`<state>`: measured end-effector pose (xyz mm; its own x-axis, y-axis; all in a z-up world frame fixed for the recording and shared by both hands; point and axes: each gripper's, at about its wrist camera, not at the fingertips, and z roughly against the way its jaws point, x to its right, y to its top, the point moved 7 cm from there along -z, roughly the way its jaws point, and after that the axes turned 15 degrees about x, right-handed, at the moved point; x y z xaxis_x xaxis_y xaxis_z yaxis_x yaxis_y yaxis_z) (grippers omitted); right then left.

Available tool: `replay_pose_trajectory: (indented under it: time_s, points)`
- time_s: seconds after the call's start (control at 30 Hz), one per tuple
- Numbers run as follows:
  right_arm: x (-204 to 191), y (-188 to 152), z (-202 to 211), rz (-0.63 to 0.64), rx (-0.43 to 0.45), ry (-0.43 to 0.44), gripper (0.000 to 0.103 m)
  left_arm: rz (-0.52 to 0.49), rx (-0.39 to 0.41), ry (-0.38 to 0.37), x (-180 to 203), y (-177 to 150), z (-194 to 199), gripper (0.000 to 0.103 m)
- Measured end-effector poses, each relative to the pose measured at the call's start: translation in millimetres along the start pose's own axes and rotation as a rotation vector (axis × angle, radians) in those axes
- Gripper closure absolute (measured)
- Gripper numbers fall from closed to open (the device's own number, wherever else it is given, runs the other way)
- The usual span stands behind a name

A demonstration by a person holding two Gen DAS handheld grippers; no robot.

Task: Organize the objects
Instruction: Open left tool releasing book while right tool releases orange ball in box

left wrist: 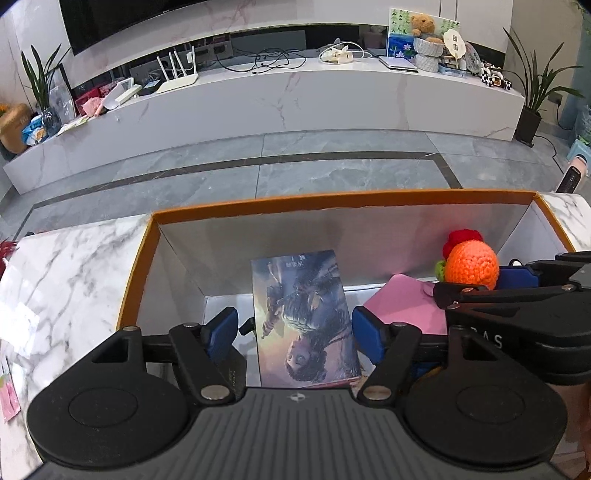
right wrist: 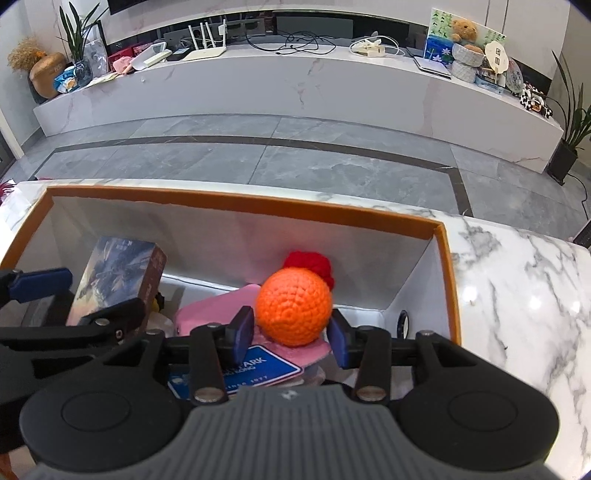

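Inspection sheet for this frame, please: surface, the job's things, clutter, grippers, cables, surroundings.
Surface: white marble table, glossy.
Job's things: orange-rimmed box on the table; inside it a picture box standing on end, a pink pouch, a blue card, and an orange crochet ball with a red tuft.
Clutter: pink scraps on the table's left edge.
Grippers: left gripper open astride the picture box, pads clear; right gripper around the crochet ball, contact unclear.
Cables: loose black leads on the TV bench.
Surroundings: grey tiled floor, router, teddy bear, potted plants.
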<state>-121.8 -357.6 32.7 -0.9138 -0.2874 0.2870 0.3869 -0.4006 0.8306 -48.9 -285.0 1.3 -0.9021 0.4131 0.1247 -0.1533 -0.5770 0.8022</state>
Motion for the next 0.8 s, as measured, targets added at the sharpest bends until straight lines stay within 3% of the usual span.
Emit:
replay_pose_trajectory:
  time_s: [0.13, 0.43, 0.53, 0.8]
  points:
    - [0, 0, 3, 0.002, 0.012, -0.006, 0.055, -0.014, 0.017, 0.016, -2, 1, 3, 0.015]
    - [-3, 4, 19, 0.008, 0.046, 0.002, 0.049, -0.022, 0.041, 0.014, -5, 6, 14, 0.014]
    - [-3, 6, 26, 0.023, 0.061, -0.013, 0.041, -0.026, 0.051, 0.013, -5, 7, 18, 0.014]
    - [2, 5, 48, 0.019, 0.076, -0.014, 0.04, -0.03, 0.069, -0.012, 1, 7, 36, 0.013]
